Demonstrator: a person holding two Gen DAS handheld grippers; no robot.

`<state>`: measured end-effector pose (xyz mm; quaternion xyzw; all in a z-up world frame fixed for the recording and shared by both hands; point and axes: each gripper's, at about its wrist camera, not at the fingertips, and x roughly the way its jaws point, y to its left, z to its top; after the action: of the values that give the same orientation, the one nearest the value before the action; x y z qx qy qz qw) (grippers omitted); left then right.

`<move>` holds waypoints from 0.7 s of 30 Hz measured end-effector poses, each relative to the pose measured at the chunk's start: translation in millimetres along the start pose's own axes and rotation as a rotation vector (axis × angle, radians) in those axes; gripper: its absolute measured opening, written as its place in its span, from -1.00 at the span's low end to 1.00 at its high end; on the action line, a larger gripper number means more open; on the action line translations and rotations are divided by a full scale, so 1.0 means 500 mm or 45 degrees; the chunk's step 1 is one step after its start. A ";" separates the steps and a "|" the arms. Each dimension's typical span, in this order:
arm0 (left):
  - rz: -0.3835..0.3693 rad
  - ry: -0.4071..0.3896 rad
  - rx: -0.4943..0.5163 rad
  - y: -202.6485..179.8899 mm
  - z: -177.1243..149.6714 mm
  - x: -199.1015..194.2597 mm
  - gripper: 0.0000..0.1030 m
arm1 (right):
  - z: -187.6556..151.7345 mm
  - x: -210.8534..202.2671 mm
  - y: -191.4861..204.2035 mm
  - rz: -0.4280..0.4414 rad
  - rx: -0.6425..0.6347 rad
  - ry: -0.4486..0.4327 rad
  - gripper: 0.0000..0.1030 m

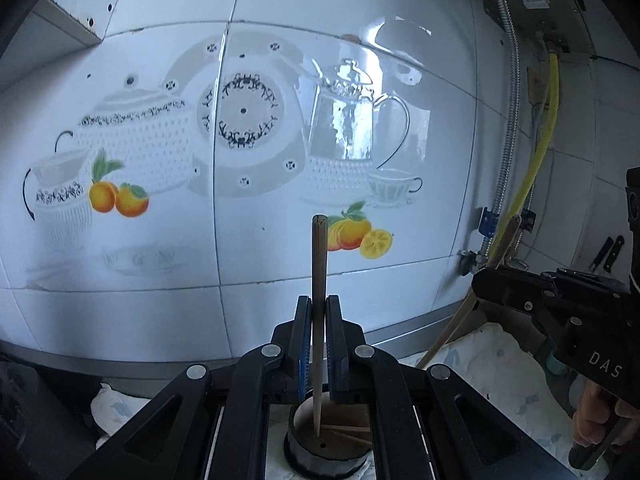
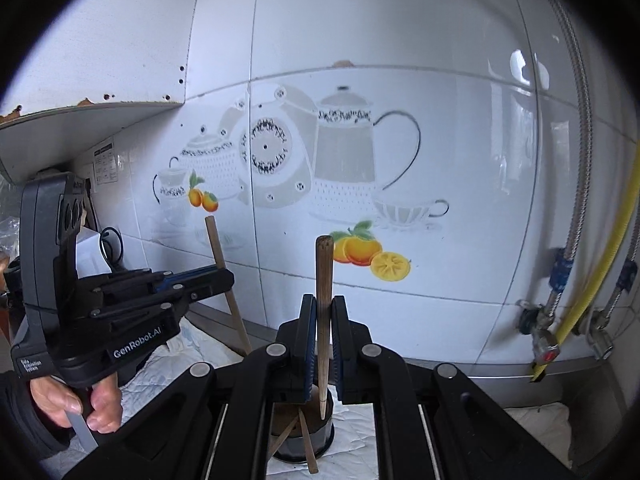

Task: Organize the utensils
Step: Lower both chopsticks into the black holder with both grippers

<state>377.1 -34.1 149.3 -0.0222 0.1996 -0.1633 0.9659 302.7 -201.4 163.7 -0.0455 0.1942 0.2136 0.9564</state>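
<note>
My left gripper [image 1: 319,340] is shut on a wooden chopstick [image 1: 319,272] held upright, its tip inside a round dark holder [image 1: 326,458] below. My right gripper [image 2: 323,340] is shut on another wooden chopstick [image 2: 323,280], also upright, its tip over the same holder [image 2: 304,446], which has other chopsticks [image 2: 308,448] leaning in it. The left gripper also shows in the right wrist view [image 2: 218,276] with its chopstick [image 2: 224,280]. The right gripper body shows at the right of the left wrist view [image 1: 552,304].
A white tiled wall [image 1: 280,80] with teapot and fruit pictures stands close behind. A white patterned cloth [image 2: 192,360] covers the counter. A yellow hose [image 2: 600,272] and metal pipes with valves [image 2: 540,336] run at the right. A shelf [image 2: 80,124] hangs at upper left.
</note>
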 end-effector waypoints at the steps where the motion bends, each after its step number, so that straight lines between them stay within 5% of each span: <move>1: -0.005 0.017 -0.007 0.003 -0.007 0.008 -0.88 | -0.004 0.009 0.000 0.002 0.001 0.007 -0.81; 15: -0.008 0.248 -0.016 0.011 -0.069 0.049 -0.84 | -0.053 0.065 0.001 0.018 -0.002 0.200 -0.79; 21: 0.028 0.261 0.023 0.012 -0.057 -0.015 -0.83 | -0.042 0.020 0.006 -0.005 -0.009 0.168 -0.52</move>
<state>361.3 -25.6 125.3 0.0057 0.2960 -0.1561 0.9423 302.3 -198.3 140.5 -0.0633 0.2558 0.2089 0.9418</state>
